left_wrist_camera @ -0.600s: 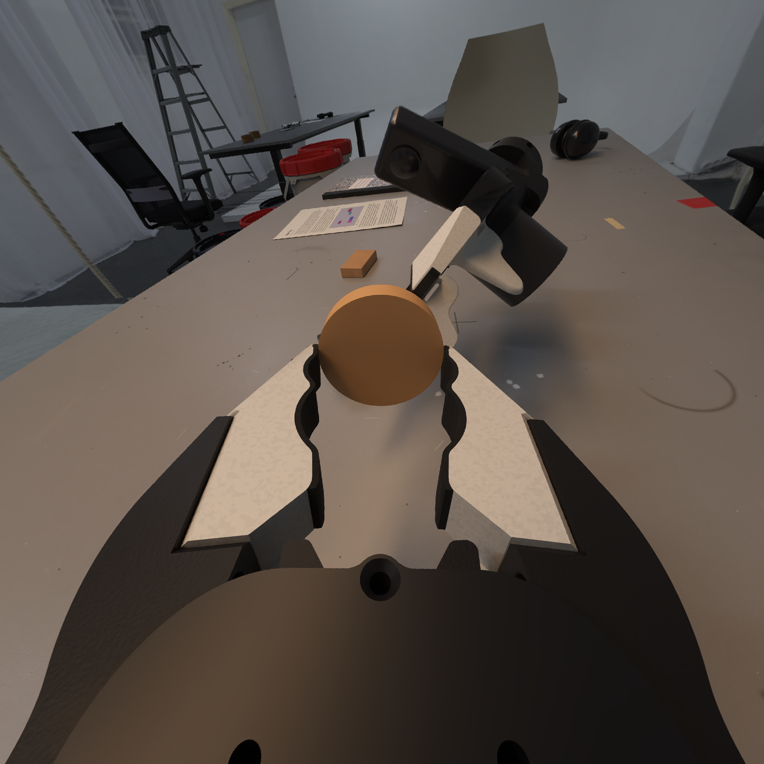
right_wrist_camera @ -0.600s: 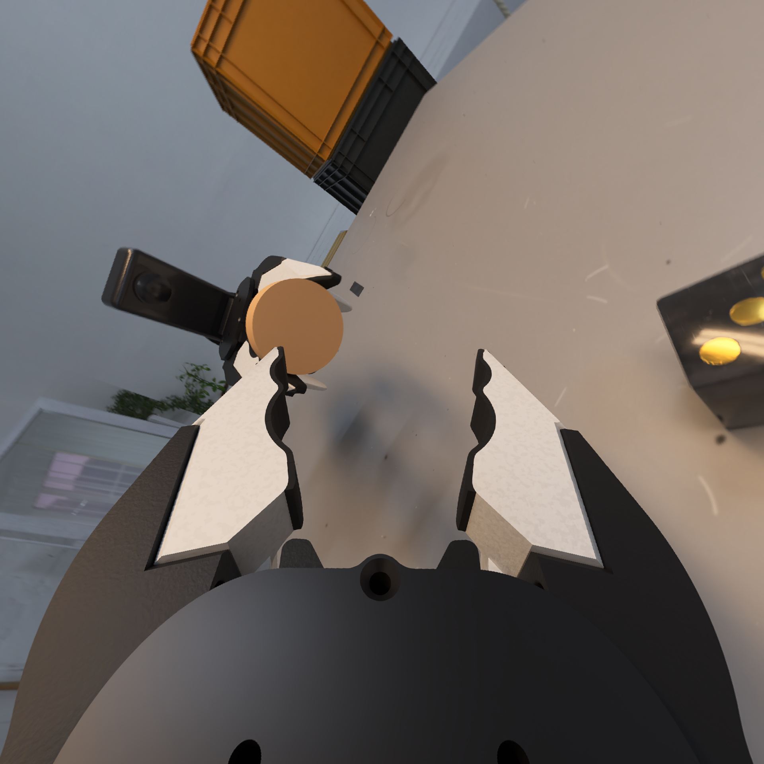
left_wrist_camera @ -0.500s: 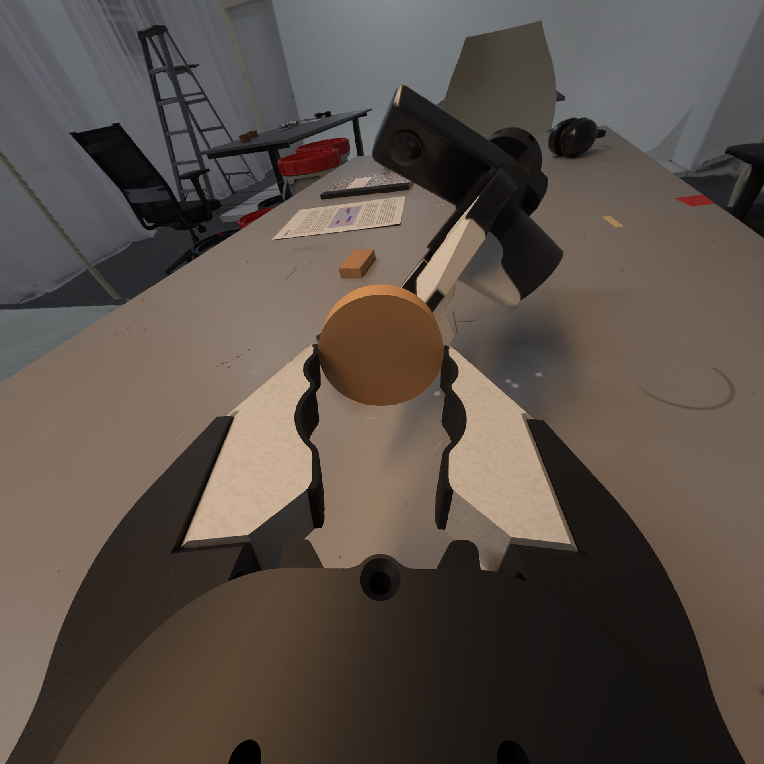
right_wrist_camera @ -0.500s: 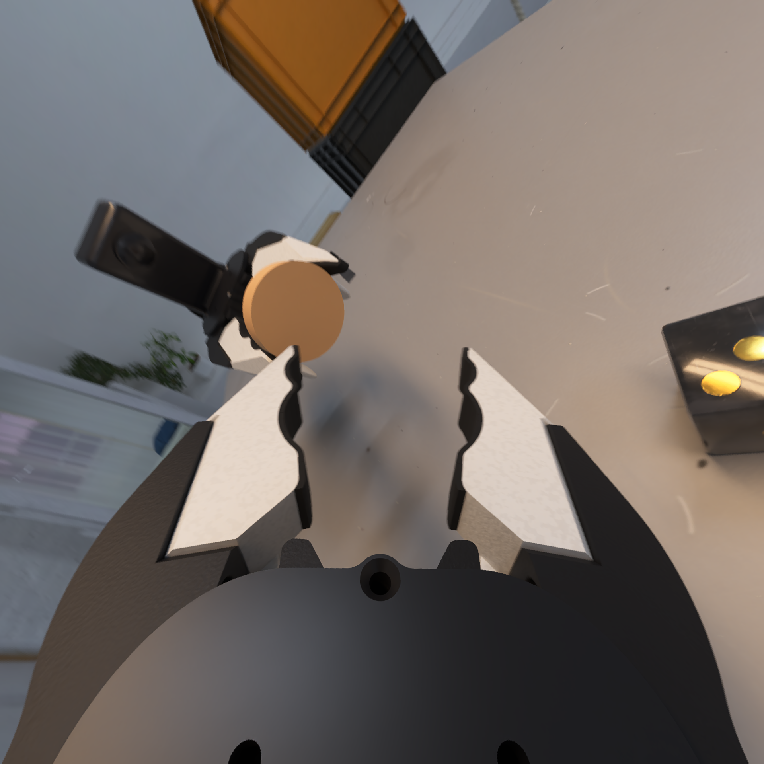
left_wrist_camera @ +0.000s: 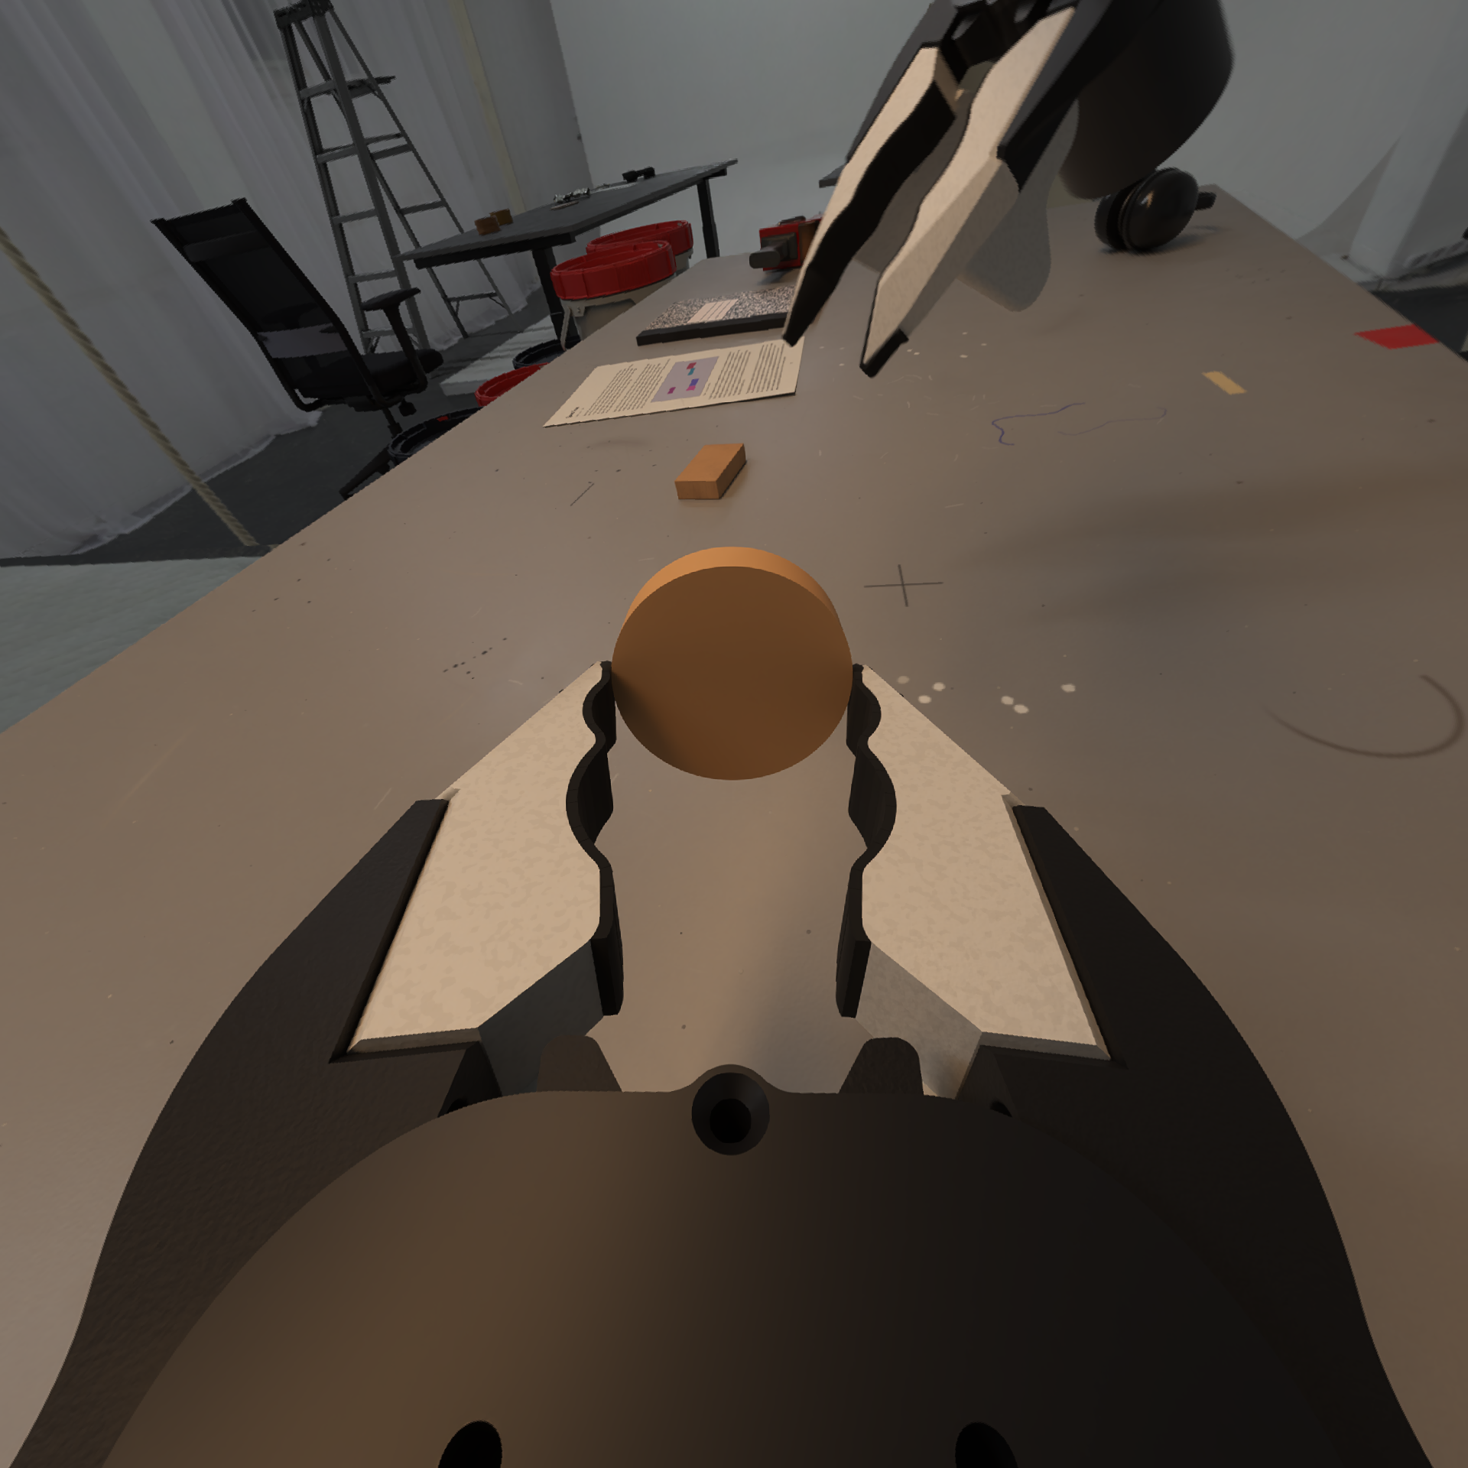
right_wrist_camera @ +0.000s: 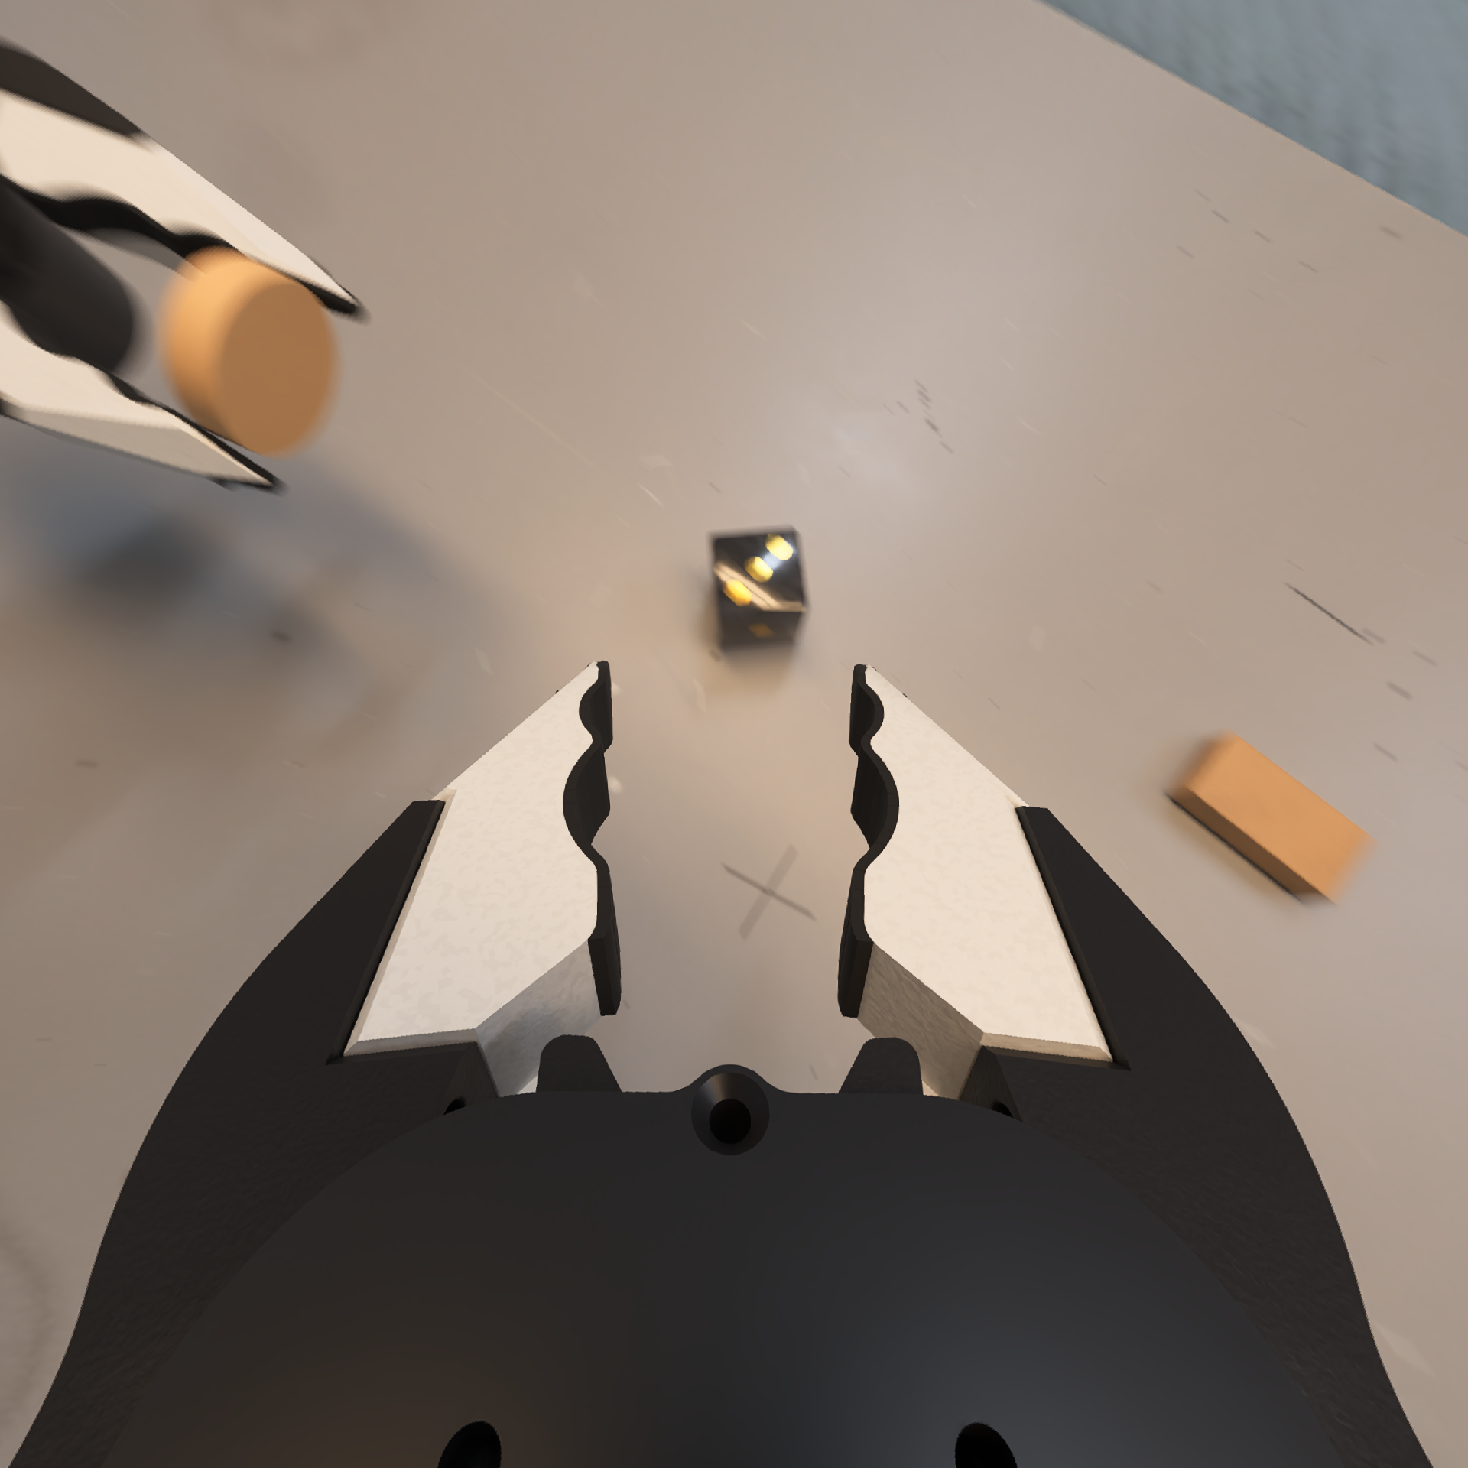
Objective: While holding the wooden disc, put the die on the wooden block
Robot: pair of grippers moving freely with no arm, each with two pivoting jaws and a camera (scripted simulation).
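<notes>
In the left wrist view the grey-brown worktop (left_wrist_camera: 318, 715) fills the lower and middle frame, scuffed, with a pencilled cross right of centre, pale specks and a dark arc at the right edge. The left hand-held gripper (left_wrist_camera: 729, 675) is clamped on the wooden disc (left_wrist_camera: 731, 667), whose flat face is turned to the camera and whose rim sits between the two fingertips, clear of the surface. Beyond it, above centre, the wooden block (left_wrist_camera: 709, 472) lies flat on the worktop, well apart from the disc. Farther up lie a printed sheet (left_wrist_camera: 683, 383) and a speckled notebook (left_wrist_camera: 723, 310). At the upper right the right hand-held gripper (left_wrist_camera: 834, 349) hangs above the worktop, points down, its fingers apart with nothing between them. Headphones (left_wrist_camera: 1148, 208) rest at the far end. In the room at the upper left stand a black office chair (left_wrist_camera: 294, 318), a stepladder (left_wrist_camera: 349, 159), a dark desk (left_wrist_camera: 572, 218), red-lidded tubs (left_wrist_camera: 627, 266) and pale curtains

In the right wrist view the right hand-held gripper (right_wrist_camera: 729, 675) looks down on the worktop (right_wrist_camera: 953, 238), open and empty. Just beyond its tips, at centre, the die (right_wrist_camera: 759, 584) sits on the surface, black with gold pips, touched by neither finger. The wooden block (right_wrist_camera: 1269, 817) lies at the right edge, well apart from the die. At the upper left, blurred, the left hand-held gripper (right_wrist_camera: 310, 389) holds the wooden disc (right_wrist_camera: 250, 349) above its shadow
</notes>
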